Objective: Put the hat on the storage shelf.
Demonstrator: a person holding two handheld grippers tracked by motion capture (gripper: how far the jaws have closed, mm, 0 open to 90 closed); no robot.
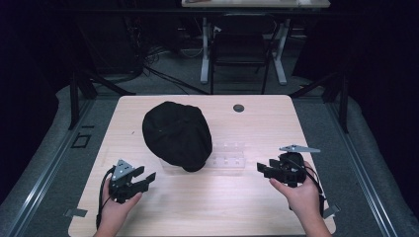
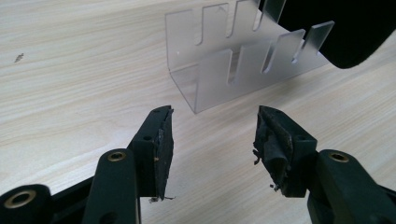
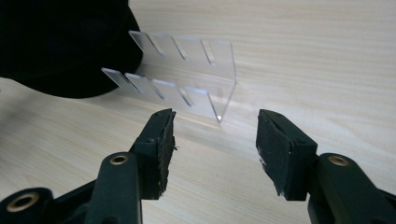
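Cap point(image 1: 177, 134) lies mid-table, brim touching the clear rack point(image 1: 228, 157) at its 4 o'clock; left gripper point(image 1: 144, 178) and right gripper point(image 1: 264, 168) flank them, jaws wide, empty; nothing grasped yet.

a lab or test room is being shown: a pale wooden table point(image 1: 197, 207) is being lit in a darkened space, ringed by grey floor padding point(image 1: 44, 163) and black metal framing point(image 1: 74, 98), with loose cables point(image 1: 148, 64) and a desk frame point(image 1: 242, 44) being seen behind.
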